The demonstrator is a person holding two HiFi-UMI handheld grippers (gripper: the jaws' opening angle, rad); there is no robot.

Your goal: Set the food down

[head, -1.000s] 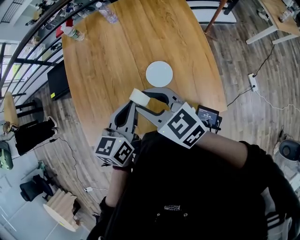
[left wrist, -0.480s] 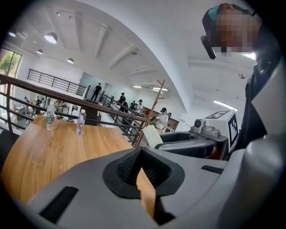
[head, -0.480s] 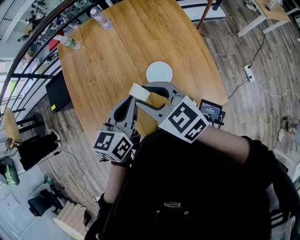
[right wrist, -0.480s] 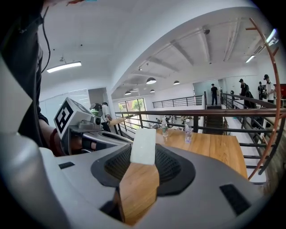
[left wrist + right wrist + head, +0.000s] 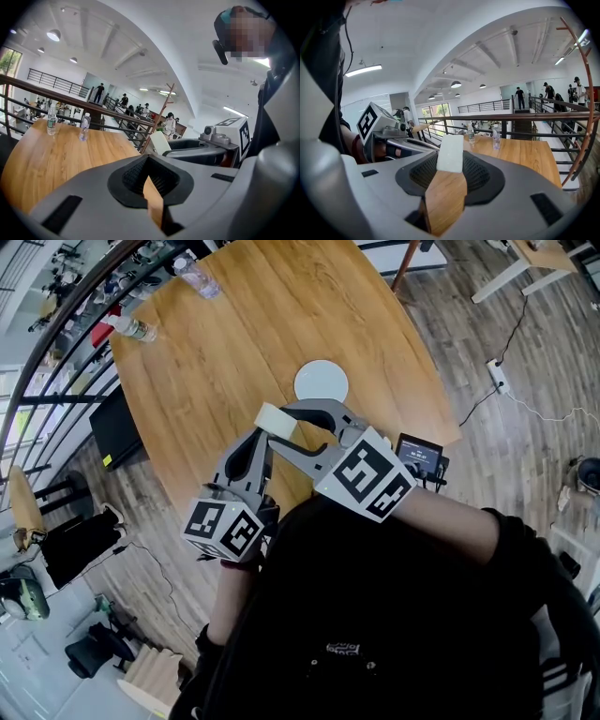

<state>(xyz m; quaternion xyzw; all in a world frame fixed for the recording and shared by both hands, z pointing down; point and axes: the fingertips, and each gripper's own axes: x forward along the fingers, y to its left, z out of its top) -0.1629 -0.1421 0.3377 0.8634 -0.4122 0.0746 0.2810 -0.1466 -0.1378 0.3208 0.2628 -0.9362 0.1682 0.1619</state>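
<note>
The food is a pale, flat slab (image 5: 275, 420), and my right gripper (image 5: 286, 418) is shut on it above the wooden table (image 5: 216, 362). In the right gripper view the slab (image 5: 451, 152) stands upright between the pads. A round white plate (image 5: 321, 382) lies on the table just beyond the slab, with nothing on it. My left gripper (image 5: 257, 444) hangs close on the left of the right one, its jaws together and holding nothing. In the left gripper view only a thin sliver of table shows between its pads (image 5: 161, 180), and the slab (image 5: 159, 142) appears to the right.
Two water bottles (image 5: 197, 276) (image 5: 131, 328) stand at the table's far left edge by a metal railing (image 5: 56, 343). A small black device (image 5: 418, 457) sits at the near right edge. A power strip and cable (image 5: 497, 377) lie on the floor to the right.
The right gripper with the slab has edged slightly nearer the plate. Both grippers keep the same jaw state.
</note>
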